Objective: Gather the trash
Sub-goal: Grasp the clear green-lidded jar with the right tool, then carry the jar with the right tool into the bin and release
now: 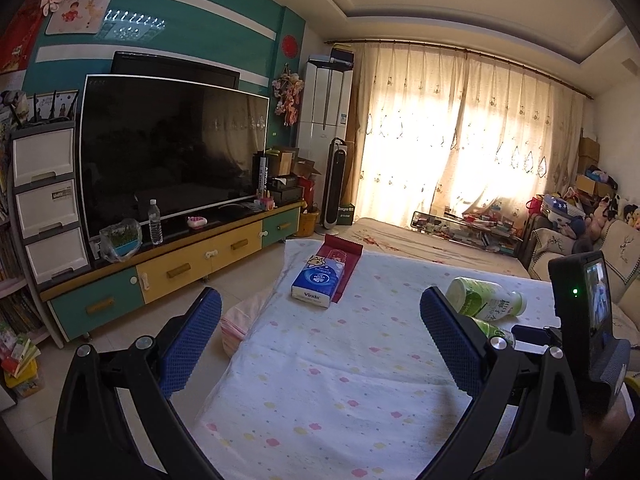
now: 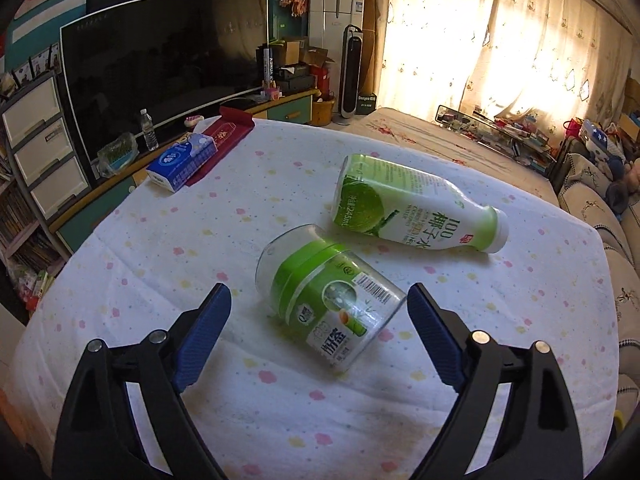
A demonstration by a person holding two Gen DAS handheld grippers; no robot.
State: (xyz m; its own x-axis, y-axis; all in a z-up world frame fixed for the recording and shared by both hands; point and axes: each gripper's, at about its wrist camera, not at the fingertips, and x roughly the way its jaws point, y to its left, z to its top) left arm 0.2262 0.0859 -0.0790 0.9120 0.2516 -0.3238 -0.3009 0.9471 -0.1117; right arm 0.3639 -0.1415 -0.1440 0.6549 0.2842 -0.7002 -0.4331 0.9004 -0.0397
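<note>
A clear plastic cup with a green label (image 2: 334, 300) lies on its side on the dotted white tablecloth (image 2: 160, 240). It rests just ahead of my right gripper (image 2: 318, 300), which is open, its blue pads apart from the cup. Beyond it a green-and-white coconut water bottle (image 2: 416, 208) also lies on its side. In the left wrist view my left gripper (image 1: 320, 304) is open over bare cloth, with the same bottle (image 1: 486, 300) behind its right finger. The right gripper's body (image 1: 588, 320) shows at the right edge there.
A blue tissue pack (image 2: 182, 162) lies on a dark red packet (image 2: 224, 140) at the table's far left corner. Past the table stand a TV cabinet (image 1: 180, 268) with a large television, a drawer unit (image 1: 48, 200), a sofa (image 2: 600, 208) and a curtained window.
</note>
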